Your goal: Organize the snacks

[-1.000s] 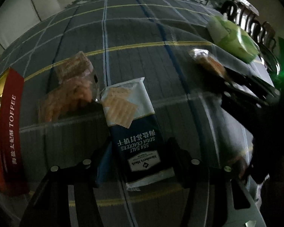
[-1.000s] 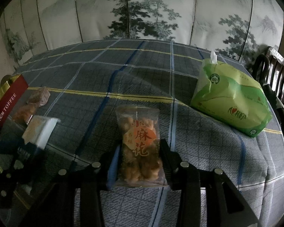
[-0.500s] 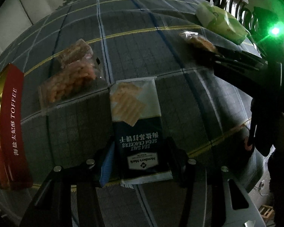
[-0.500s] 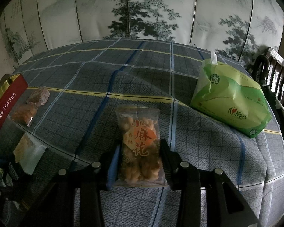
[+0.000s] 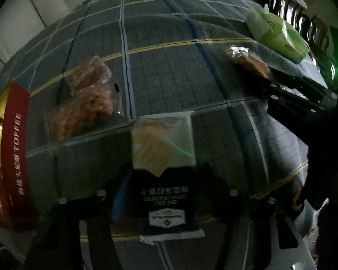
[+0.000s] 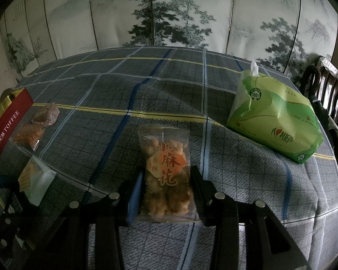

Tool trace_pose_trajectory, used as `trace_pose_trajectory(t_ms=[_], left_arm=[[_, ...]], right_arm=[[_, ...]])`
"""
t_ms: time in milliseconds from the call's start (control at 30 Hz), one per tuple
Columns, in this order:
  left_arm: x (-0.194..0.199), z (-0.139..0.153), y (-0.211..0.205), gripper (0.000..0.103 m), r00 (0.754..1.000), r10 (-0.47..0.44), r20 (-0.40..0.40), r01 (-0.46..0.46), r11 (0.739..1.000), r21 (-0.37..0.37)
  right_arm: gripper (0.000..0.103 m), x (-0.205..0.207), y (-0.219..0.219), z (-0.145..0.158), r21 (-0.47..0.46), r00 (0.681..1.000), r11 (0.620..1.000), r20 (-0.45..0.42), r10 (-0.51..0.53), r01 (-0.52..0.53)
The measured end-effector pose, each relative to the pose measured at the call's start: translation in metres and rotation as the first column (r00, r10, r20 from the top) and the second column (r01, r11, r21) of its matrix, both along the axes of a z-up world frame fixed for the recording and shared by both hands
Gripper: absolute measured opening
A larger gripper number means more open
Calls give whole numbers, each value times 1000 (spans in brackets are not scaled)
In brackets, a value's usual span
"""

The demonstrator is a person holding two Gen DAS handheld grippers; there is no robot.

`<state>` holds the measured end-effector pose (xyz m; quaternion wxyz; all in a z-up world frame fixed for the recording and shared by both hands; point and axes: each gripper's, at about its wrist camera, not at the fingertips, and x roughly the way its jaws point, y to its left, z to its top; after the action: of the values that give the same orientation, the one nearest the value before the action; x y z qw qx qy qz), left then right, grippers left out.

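The left gripper [image 5: 166, 193] holds the soda cracker packet [image 5: 163, 173] between part-open jaws that have just been opening a touch; compared with a second ago it hangs nearer the tabletop's [image 6: 169, 85] front edge, further from the toffee box [image 5: 13, 153] at the left edge, so nothing is stowed yet. The right gripper [image 6: 166, 191] has not budged, jaws narrow and clamped on the fried dough twist bag [image 6: 166, 173] mid-table, beside the green tissue pack [image 6: 275, 117].
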<state>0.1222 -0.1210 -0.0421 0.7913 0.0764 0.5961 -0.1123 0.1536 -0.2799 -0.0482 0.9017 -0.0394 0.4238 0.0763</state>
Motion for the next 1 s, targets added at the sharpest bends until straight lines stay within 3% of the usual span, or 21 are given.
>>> trace_pose_trajectory(t_ms=[567,1000], left_arm=[[-16,14,5,46,998,-59,31,59,998,-22],[-17,73,60,46,989,19,146,-13,999,-38]], right_arm=[[41,0,0,0,-1,1000,1000,0,0,0],[41,0,-1,0,-4,1000,1000,1,0,0]])
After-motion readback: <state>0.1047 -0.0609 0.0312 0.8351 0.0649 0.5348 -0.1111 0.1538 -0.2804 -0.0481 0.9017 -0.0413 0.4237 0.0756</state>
